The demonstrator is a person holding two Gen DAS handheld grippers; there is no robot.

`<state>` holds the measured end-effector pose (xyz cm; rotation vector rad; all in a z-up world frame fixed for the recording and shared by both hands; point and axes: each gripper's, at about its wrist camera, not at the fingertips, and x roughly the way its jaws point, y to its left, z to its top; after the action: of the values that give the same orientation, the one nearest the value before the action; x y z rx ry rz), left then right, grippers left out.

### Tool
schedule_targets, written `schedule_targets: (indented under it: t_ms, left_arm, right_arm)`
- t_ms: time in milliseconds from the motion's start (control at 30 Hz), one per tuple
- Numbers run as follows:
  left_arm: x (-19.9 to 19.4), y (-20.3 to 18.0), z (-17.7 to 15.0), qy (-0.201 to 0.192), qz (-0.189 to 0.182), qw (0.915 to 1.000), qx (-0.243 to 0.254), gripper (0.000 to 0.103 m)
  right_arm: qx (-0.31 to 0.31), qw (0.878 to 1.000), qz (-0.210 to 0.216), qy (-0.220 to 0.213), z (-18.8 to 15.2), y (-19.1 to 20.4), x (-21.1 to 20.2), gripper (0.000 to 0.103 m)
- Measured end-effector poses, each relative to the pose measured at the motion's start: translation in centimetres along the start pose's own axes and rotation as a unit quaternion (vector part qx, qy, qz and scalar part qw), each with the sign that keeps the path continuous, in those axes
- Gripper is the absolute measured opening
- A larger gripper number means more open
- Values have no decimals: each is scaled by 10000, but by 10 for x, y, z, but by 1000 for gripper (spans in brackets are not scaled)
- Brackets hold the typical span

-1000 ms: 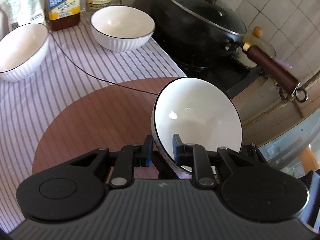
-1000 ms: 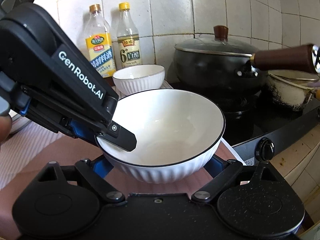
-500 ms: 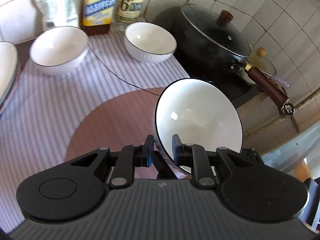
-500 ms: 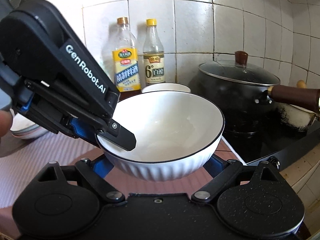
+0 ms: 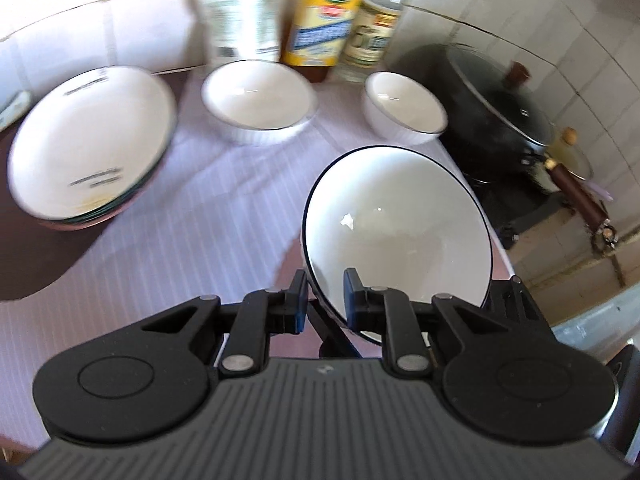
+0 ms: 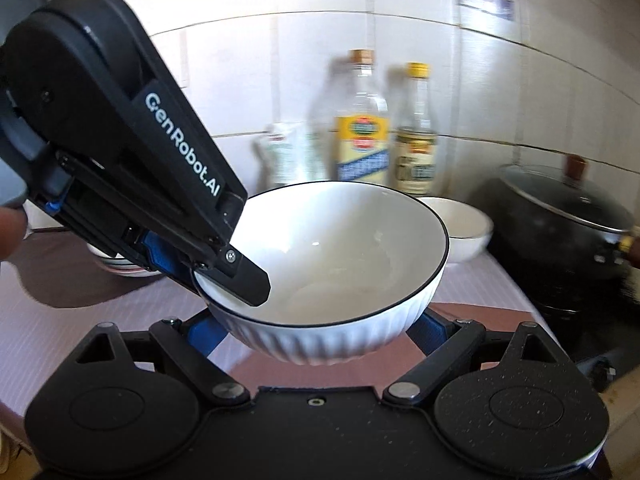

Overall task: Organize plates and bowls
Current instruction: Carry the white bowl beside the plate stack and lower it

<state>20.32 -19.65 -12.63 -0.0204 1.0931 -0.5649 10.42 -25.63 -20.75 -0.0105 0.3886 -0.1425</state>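
A white bowl (image 5: pixel 396 232) with a dark rim and ribbed outside hangs above the striped cloth (image 5: pixel 180 224). My left gripper (image 5: pixel 324 300) is shut on its near rim, one finger inside the bowl and one outside. In the right wrist view the same bowl (image 6: pixel 340 248) sits between the wide-spread fingers of my right gripper (image 6: pixel 320 336). Its blue pads press on the lower sides and its fingertips are hidden behind the bowl. The left gripper (image 6: pixel 236 276) clamps the rim from the upper left. Two more white bowls (image 5: pixel 258 100) (image 5: pixel 404 106) stand at the back, and a stack of plates (image 5: pixel 90 144) lies at the left.
Bottles (image 5: pixel 324 20) and a pouch (image 5: pixel 240 16) line the tiled wall behind the bowls. A black lidded pot (image 5: pixel 496 108) with a wooden handle sits on the stove at the right. A dark brown mat (image 5: pixel 36 248) lies under the plate stack.
Both grippers have carried the bowl leftward and a little upward together. The plate stack has come into the left wrist view, and the pot has slid toward the right edge.
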Motion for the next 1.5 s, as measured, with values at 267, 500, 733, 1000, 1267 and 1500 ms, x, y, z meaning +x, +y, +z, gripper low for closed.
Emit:
schedule_targets:
  t_ms: [267, 500, 733, 1000, 1267, 1500]
  left_arm:
    - [-15, 52, -11, 70, 431, 9987, -265, 17]
    - [-10, 86, -14, 193, 436, 9977, -488, 17]
    - [-1, 109, -20, 315, 628, 9958, -585, 17]
    - [15, 130, -21, 480, 699, 9942, -667, 17]
    - [32, 140, -23, 653, 685, 9926, -762, 17]
    - [33, 141, -22, 705, 613, 9920, -845, 20]
  right_arm:
    - [-378, 9975, 575, 143, 3, 46, 17, 96]
    - [-595, 9946, 801, 289, 1, 74, 32, 96]
    - [-992, 9897, 961, 385, -1, 95, 57, 96]
    - [-1072, 9874, 1064, 473, -10, 109, 76, 96]
    - [-1012, 9872, 1038, 671, -21, 112, 89, 96]
    - [-928, 9876, 926, 857, -20, 112, 95, 98]
